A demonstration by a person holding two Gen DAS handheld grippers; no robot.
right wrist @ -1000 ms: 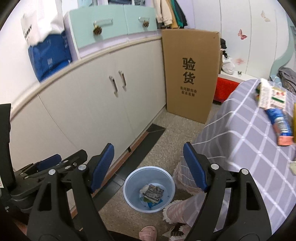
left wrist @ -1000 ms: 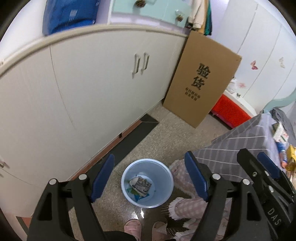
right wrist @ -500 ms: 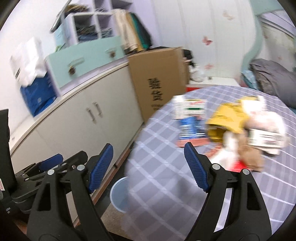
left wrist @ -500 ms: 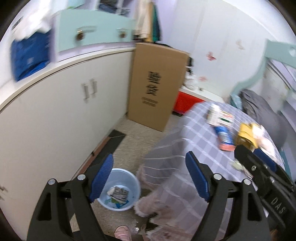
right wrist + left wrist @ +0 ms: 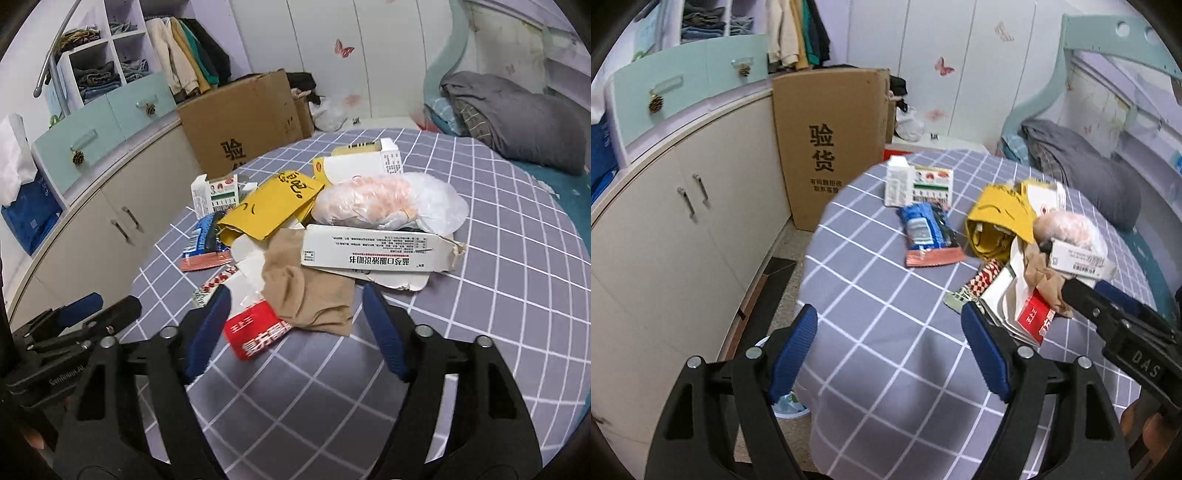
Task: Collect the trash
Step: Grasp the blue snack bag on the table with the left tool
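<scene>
A heap of trash lies on the table's grey checked cloth (image 5: 480, 295). In it are a long white box (image 5: 376, 251), a clear bag with pink contents (image 5: 369, 199), a yellow envelope (image 5: 273, 206), a tan stocking (image 5: 306, 295) and a red-and-white packet (image 5: 255, 332). My right gripper (image 5: 293, 302) hovers over the heap's near edge. Its jaws are closing, with the red packet and the stocking between them, and the pads are not pressing. My left gripper (image 5: 886, 332) stands open over bare cloth, left of the heap. A blue snack packet (image 5: 927, 229) and a white-green carton (image 5: 916, 184) lie farther off.
A sliver of the light blue bin (image 5: 790, 406) shows on the floor behind my left finger, under the table's left edge. Cream cabinets (image 5: 683, 229) run along the left. A tall cardboard box (image 5: 831, 147) leans at the back. A bed with grey bedding (image 5: 517, 118) sits right.
Both views have swung from the blue bin on the floor up and right onto the table top. The right gripper's jaws have narrowed over the trash heap.
</scene>
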